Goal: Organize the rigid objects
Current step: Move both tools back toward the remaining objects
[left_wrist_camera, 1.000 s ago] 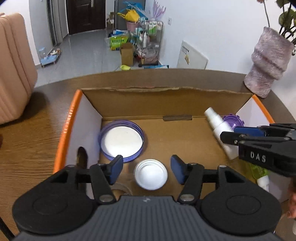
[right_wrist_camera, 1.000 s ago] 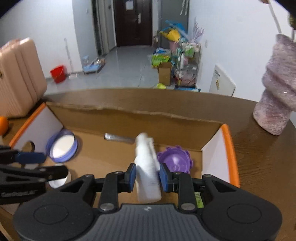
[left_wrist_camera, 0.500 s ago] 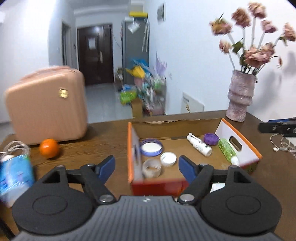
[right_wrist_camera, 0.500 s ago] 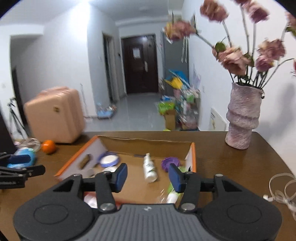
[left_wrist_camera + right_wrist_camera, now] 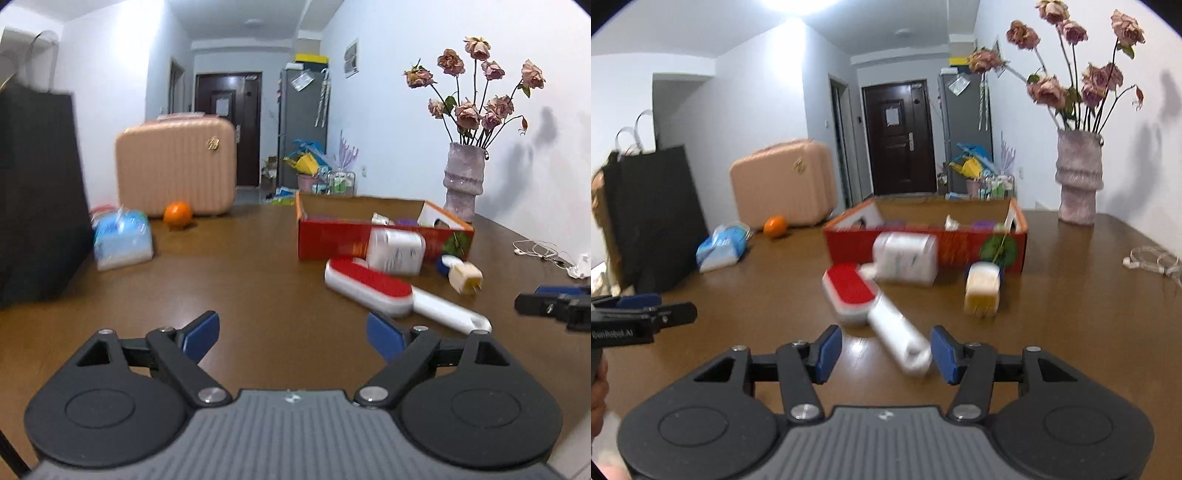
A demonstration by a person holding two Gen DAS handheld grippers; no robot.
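Observation:
An open red cardboard box (image 5: 332, 236) (image 5: 849, 243) stands on the wooden table with small items inside. In front of it lie a white brush with a red pad (image 5: 373, 284) (image 5: 853, 291), a white rectangular container (image 5: 395, 251) (image 5: 905, 258) and a cream plug-like block (image 5: 463, 277) (image 5: 982, 291). My left gripper (image 5: 291, 338) is open and empty over bare table, short of the brush. My right gripper (image 5: 882, 350) is open, with the brush's white handle (image 5: 901, 339) lying between its pads.
A pink suitcase (image 5: 177, 166), an orange (image 5: 177, 214) and a blue packet (image 5: 122, 236) sit at the far left. A dark bag (image 5: 37, 192) stands at the left edge. A vase of dried roses (image 5: 463, 181) and white earphones (image 5: 535, 249) are at the right.
Both grippers have pulled back out of the box and dropped low near the table's front. The right gripper let go of the white bottle, which stays in the box, and has opened.

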